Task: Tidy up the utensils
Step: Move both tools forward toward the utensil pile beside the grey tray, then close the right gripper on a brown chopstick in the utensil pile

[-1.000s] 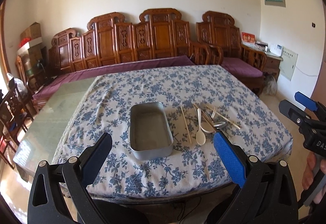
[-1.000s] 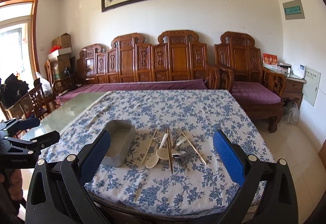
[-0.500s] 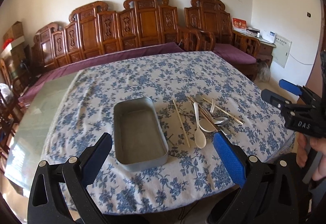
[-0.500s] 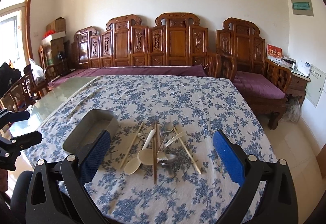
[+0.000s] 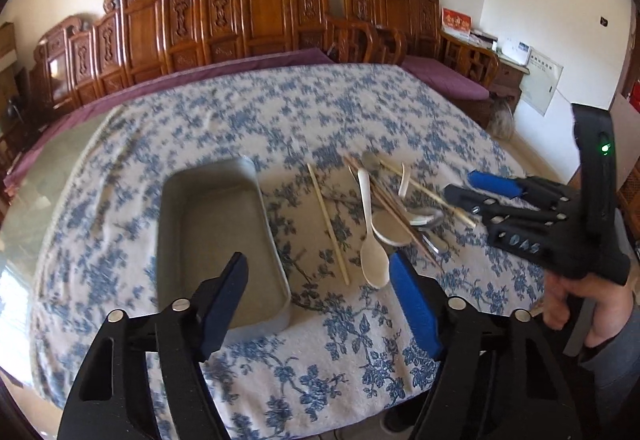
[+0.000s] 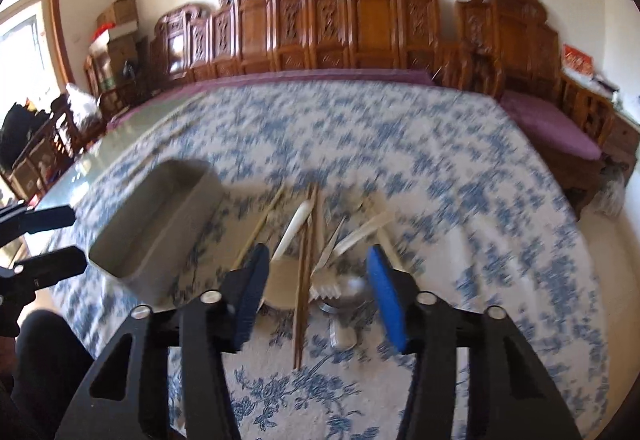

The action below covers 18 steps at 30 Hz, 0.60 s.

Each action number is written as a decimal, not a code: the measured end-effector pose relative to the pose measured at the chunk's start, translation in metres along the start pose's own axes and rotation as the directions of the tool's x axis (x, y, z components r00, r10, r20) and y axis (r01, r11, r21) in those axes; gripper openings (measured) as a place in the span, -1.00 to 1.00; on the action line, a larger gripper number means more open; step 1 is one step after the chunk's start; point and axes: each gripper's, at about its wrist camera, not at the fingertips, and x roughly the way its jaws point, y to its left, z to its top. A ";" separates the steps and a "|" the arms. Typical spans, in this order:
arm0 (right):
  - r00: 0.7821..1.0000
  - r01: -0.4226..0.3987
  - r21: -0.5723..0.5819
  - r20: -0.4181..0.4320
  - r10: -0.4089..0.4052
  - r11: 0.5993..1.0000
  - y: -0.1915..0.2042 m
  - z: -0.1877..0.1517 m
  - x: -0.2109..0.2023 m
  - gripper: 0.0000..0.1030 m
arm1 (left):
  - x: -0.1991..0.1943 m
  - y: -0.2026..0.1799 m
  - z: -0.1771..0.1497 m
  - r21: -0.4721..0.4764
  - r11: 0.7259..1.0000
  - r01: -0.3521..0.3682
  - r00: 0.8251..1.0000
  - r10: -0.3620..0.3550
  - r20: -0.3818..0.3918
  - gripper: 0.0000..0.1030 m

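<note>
Both jaws spread wide, nothing between them.

Left gripper [image 5: 316, 304] hangs over the near edge of the table [image 5: 280, 111], which wears a blue floral cloth. Grey metal tray [image 5: 218, 240] sits just ahead of its left jaw, long side running away from the camera, nothing visible inside. Ahead of its right jaw: a single pale chopstick [image 5: 328, 217] lying alone on the cloth, then the white spoon [image 5: 370, 236], bowl end nearest the jaw tip.

Further right, the utensil pile [image 5: 404, 207]: dark chopsticks, pale chopsticks, a second white spoon, metal spoons, all crossing each other. Can't separate every piece.

Right gripper [image 6: 314, 298] is low over that pile; frame is motion-blurred. Dark chopsticks [image 6: 305, 280] run straight through the gap between its jaws, no contact visible. White spoon [image 6: 290, 236] lies just inside the left jaw, a pale fork-like piece [image 6: 326, 288] near the middle. Tray [image 6: 154, 228] is off to the left of the jaws.
</note>
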 end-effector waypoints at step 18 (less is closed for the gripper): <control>0.984 -0.090 0.075 -0.150 0.101 0.993 -0.009 -0.024 0.056 -0.71 | 0.045 -0.001 -0.032 -0.048 0.999 0.021 0.996 -0.026 -0.089 0.32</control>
